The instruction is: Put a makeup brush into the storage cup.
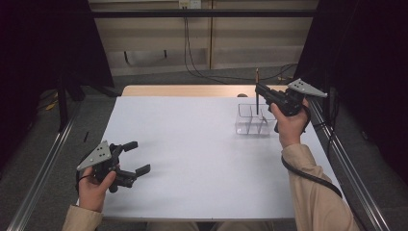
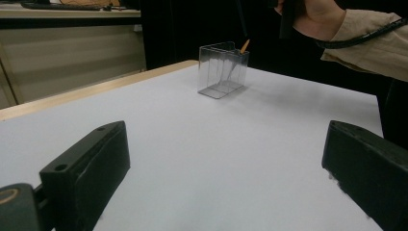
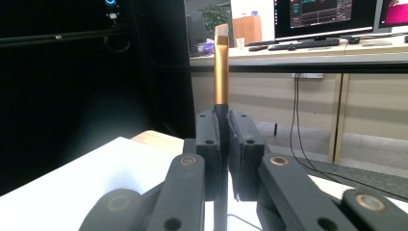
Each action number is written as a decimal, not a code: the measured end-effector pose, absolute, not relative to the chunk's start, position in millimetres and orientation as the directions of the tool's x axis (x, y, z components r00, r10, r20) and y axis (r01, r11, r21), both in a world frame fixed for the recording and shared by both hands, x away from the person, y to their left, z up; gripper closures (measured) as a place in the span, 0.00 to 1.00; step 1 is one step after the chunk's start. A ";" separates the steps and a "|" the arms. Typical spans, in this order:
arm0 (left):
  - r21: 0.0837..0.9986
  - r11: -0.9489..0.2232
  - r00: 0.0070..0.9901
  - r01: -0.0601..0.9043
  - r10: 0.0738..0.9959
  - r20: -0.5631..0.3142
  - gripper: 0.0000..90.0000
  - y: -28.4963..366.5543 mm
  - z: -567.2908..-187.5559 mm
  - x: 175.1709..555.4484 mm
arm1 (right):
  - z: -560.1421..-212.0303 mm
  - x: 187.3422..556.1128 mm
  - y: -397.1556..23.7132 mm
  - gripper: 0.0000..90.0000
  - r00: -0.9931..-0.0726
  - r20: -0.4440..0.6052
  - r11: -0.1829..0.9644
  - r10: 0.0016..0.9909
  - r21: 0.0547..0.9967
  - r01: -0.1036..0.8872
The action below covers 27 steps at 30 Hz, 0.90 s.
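Note:
A slim black stick (image 1: pixel 257 103) with a gold sleeve (image 3: pixel 221 72) and a pale flat end stands upright, and my right gripper (image 1: pixel 260 89) is shut on its middle. In the right gripper view the jaws press together on it (image 3: pixel 226 115). Its orange lower tip (image 2: pixel 245 45) hangs at the rim of a clear divided plastic box (image 1: pixel 252 120) at the table's far right. From the left gripper view the box (image 2: pixel 222 70) lies far ahead. My left gripper (image 1: pixel 137 157) rests open near the table's front left, holding nothing, its jaws wide apart (image 2: pixel 226 159).
A white sheet (image 1: pixel 192 144) covers the table, with a wooden strip (image 1: pixel 183 90) along the far edge. Metal rails (image 1: pixel 43 168) run down both sides. Cables lie on the floor behind. A desk with monitors (image 3: pixel 327 19) stands in the background.

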<state>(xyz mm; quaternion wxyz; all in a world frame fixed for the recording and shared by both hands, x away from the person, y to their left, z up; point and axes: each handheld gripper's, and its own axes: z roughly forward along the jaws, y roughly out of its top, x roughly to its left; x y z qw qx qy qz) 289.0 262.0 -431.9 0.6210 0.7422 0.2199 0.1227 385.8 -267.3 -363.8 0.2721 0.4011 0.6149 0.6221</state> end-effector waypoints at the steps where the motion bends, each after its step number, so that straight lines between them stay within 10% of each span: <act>1: 0.976 -0.131 0.873 0.175 0.479 -0.092 0.03 262.2 -431.9 288.9 | -363.5 386.0 -267.3 0.93 -0.531 0.160 -0.092 0.832 0.984 0.153; 27: 0.976 -0.134 0.874 0.173 0.477 -0.089 0.03 262.5 -432.8 289.0 | -366.9 394.3 -281.0 0.93 -0.478 0.140 -0.074 0.867 0.985 0.155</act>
